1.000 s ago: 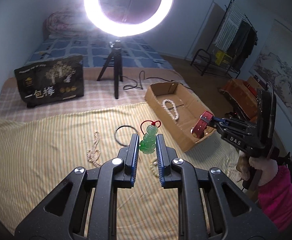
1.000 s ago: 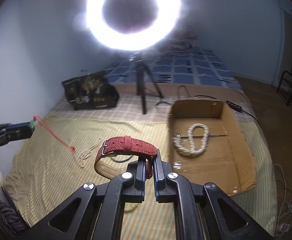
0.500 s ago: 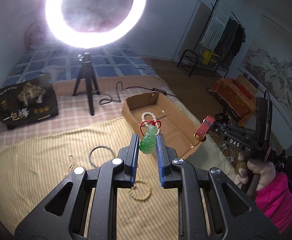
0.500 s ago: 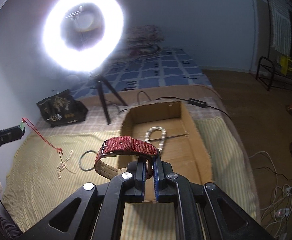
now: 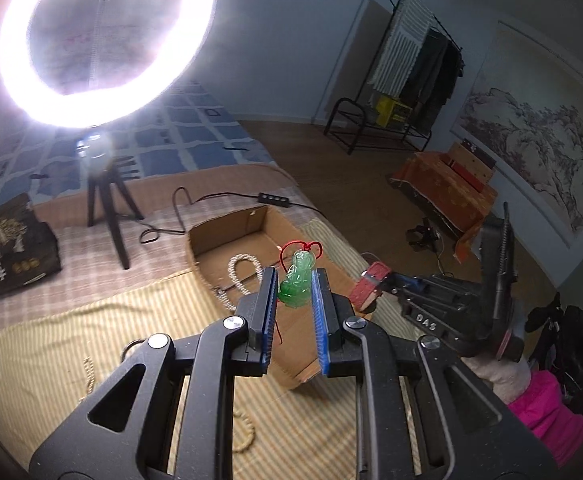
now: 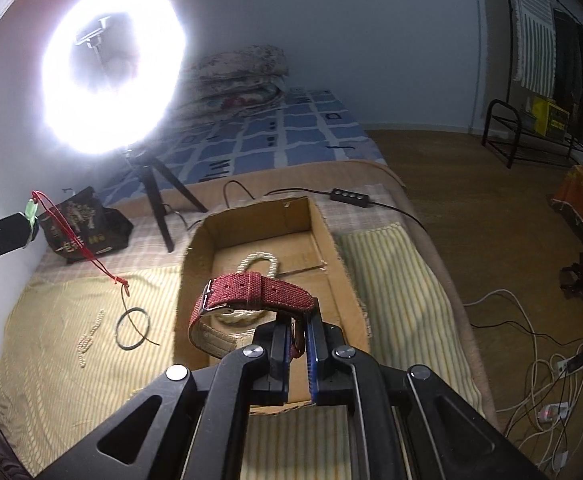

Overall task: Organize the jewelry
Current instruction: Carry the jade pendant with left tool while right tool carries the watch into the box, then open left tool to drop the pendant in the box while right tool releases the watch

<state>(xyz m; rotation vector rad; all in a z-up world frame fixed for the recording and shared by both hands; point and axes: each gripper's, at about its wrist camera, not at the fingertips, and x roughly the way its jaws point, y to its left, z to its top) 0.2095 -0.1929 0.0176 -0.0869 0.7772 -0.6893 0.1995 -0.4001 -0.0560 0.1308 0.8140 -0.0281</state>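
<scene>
The left gripper [image 5: 294, 289] is closed on a green pendant [image 5: 297, 283] with a red cord [image 6: 76, 236], held above the near part of the cardboard box [image 6: 322, 236]; the right gripper [image 6: 299, 322] is closed tight on a red watch strap [image 6: 251, 290], also above the box; a pearl necklace [image 6: 257, 261] lies inside the box; on the striped cloth [image 6: 51, 360] left of the box lie a dark ring [image 6: 132, 327] and a small bead string [image 6: 89, 338]

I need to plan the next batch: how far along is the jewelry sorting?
Done: one pearl necklace lies in the cardboard box. In hand: left claw holds the green pendant, right claw the red watch strap. Left on the striped cloth: a bead strand, a dark ring, a bead bracelet.
</scene>
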